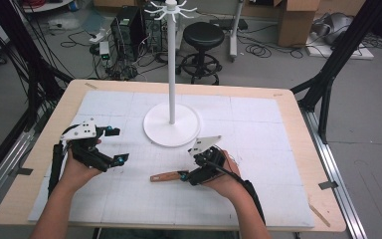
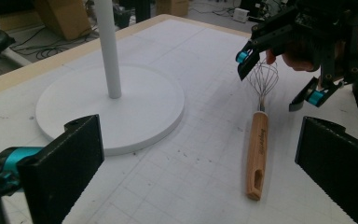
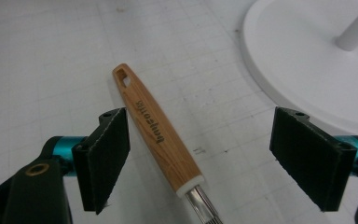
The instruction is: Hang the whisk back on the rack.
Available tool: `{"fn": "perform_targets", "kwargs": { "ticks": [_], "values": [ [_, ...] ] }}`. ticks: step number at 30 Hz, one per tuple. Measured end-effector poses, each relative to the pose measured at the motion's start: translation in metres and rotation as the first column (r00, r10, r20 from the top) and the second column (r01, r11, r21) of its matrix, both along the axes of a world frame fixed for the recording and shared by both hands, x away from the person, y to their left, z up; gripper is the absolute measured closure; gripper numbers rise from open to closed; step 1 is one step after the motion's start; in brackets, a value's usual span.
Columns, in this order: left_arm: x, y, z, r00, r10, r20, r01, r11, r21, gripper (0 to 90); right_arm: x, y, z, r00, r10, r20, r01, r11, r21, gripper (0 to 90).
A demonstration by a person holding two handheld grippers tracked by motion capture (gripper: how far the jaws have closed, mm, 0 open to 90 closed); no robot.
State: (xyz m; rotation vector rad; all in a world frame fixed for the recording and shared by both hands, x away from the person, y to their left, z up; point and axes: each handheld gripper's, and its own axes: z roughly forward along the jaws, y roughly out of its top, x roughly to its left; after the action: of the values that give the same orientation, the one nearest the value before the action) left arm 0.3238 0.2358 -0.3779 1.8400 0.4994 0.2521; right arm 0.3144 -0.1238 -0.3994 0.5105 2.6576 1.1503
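The right hand [image 1: 226,180] reaches in from the table's near edge, its black 2-jaw right gripper [image 1: 185,176] angled low and pointing left, jaws apart, straddling the wooden-handled wire whisk [image 1: 165,177] without pressing on it. The whisk lies flat on the white gridded mat [image 1: 258,149] near the near edge, just in front of the white round-based pole stand [image 1: 172,124]. Dark lettering runs along the handle (too blurred to read). The left hand [image 1: 79,169] holds the left gripper [image 1: 117,145] above the mat's left part, jaws wide apart around nothing.
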Motion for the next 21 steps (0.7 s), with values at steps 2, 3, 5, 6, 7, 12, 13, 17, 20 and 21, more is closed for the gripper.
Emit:
{"fn": "perform_targets", "kwargs": {
  "ticks": [2,3,5,6,7,12,13,17,20,21],
  "values": [
    [0.0,0.0,0.0,1.0,0.001,0.002,-0.001,1.0,-0.002,1.6,0.0,0.007,-0.002,0.9998,0.018,-0.01,-0.019,0.999,-0.036,19.0],
    [0.0,0.001,0.0,1.0,0.001,0.004,-0.001,1.0,-0.002,1.6,0.0,0.01,-0.003,0.9996,0.025,-0.013,-0.026,0.998,-0.057,19.1],
    [0.0,0.001,0.001,1.0,0.0,0.003,0.0,1.0,-0.002,1.6,0.0,0.016,-0.006,0.9992,0.038,-0.016,-0.039,0.994,-0.097,19.1],
    [0.0,0.001,0.001,1.0,0.004,0.002,-0.004,1.0,-0.004,1.6,0.0,0.018,-0.007,0.9988,0.046,-0.018,-0.047,0.991,-0.124,19.4],
    [0.0,0.001,0.001,1.0,0.004,0.003,-0.004,1.0,-0.002,1.6,0.0,0.02,-0.008,0.9987,0.047,-0.019,-0.049,0.989,-0.142,20.2],
    [-0.001,0.001,0.001,1.0,0.003,0.006,-0.003,1.0,0.0,1.6,0.0,0.029,-0.013,0.9983,0.054,-0.019,-0.058,0.967,-0.248,29.1],
    [-0.001,0.001,0.001,1.0,0.004,0.006,-0.004,1.0,-0.001,1.6,0.0,0.03,-0.014,0.9982,0.056,-0.021,-0.059,0.964,-0.26,31.1],
    [0.0,0.002,0.001,1.0,0.005,0.004,-0.005,1.0,-0.005,1.6,0.003,0.032,-0.017,0.9974,0.058,-0.043,-0.068,0.955,-0.288,38.0],
    [0.0,0.001,0.001,1.0,0.006,0.003,-0.006,1.0,-0.004,1.6,0.005,0.033,-0.018,0.996,0.057,-0.07,-0.075,0.951,-0.301,42.2],
    [0.0,0.001,0.001,1.0,0.005,0.004,-0.004,1.0,-0.002,1.6,0.006,0.033,-0.018,0.9955,0.058,-0.075,-0.078,0.948,-0.309,45.2]
  ]
}}
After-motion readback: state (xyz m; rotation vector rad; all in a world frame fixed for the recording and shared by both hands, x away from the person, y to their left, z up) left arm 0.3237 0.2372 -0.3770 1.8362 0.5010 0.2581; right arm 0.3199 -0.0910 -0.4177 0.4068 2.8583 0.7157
